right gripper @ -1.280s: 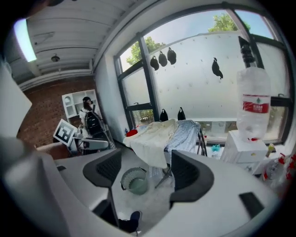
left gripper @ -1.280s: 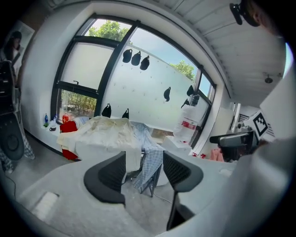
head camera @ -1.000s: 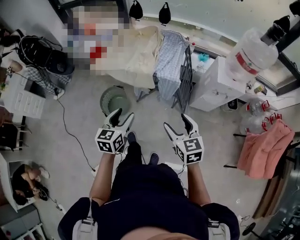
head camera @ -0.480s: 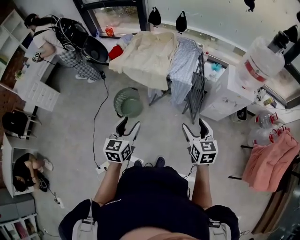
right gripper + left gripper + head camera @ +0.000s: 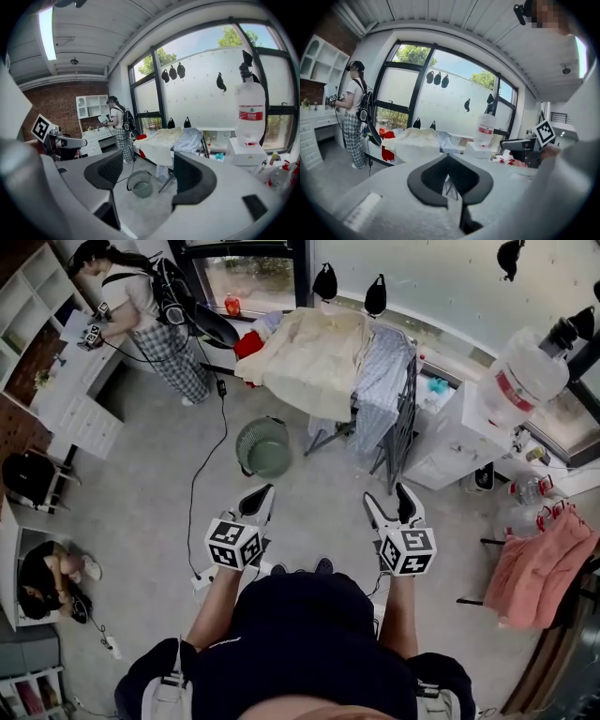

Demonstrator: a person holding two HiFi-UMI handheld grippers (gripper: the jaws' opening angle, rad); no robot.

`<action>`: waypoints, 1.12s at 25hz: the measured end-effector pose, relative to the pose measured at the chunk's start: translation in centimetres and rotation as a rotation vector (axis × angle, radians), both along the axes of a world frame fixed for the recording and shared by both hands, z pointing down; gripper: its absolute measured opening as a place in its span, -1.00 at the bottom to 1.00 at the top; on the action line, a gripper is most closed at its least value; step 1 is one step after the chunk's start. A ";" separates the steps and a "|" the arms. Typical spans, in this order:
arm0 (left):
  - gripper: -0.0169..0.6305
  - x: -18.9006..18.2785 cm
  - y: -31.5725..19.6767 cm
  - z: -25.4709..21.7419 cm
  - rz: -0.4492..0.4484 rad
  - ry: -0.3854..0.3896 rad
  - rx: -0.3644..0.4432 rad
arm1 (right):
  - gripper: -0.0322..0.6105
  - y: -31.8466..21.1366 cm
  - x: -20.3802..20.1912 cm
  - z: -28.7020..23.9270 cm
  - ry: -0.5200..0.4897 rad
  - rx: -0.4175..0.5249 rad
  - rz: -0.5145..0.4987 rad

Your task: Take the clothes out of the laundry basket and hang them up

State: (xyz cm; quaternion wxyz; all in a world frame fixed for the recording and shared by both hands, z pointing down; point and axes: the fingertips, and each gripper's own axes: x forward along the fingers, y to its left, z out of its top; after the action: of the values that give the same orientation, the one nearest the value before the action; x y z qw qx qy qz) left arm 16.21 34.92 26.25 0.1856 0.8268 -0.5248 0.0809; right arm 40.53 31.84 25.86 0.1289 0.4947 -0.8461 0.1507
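A green laundry basket [image 5: 263, 447] stands on the grey floor ahead of me; I cannot see into it. It also shows in the right gripper view [image 5: 140, 183]. Behind it a drying rack [image 5: 405, 418] carries a cream cloth [image 5: 305, 357] and a blue checked shirt [image 5: 380, 381]. My left gripper [image 5: 260, 500] hangs above the floor short of the basket. Its jaws have just been closing and are now shut, with nothing between them [image 5: 449, 180]. My right gripper [image 5: 391, 505] is open and empty, level with the left [image 5: 150, 176].
A person with a backpack [image 5: 141, 296] stands at a white desk at the back left. A water dispenser with a bottle [image 5: 525, 371] sits to the right of the rack. A pink cloth [image 5: 539, 563] hangs at far right. A black cable [image 5: 202, 484] runs across the floor.
The left gripper's jaws went from open to shut. Both grippers sit lower in the head view. The view has shifted, so the basket and rack lie further right.
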 end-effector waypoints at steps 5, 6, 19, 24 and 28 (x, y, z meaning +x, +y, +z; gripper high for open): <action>-0.88 -1.7 0.9 -0.9 0.013 -0.023 0.031 | 0.13 1.7 -1.5 -1.0 -0.011 0.036 0.031; -0.88 -2.0 0.9 -1.1 0.015 -0.019 0.037 | 0.01 1.8 -1.4 -1.6 -0.008 0.063 0.054; -0.88 -4.2 1.7 -1.2 0.010 0.040 0.033 | -0.90 3.2 -0.4 -3.1 0.014 0.096 0.163; -0.88 -4.7 1.3 -1.1 0.001 0.043 0.018 | -0.90 3.3 0.0 -3.6 0.020 0.108 0.165; -0.88 -4.5 1.1 -1.1 0.011 0.034 0.014 | -0.90 3.4 0.4 -3.2 0.026 0.097 0.174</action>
State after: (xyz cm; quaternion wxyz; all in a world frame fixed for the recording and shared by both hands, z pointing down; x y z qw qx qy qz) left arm 11.71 36.06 25.20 0.1882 0.8323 -0.5174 0.0644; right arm 40.92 35.28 22.65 0.1021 0.5739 -0.8045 0.1139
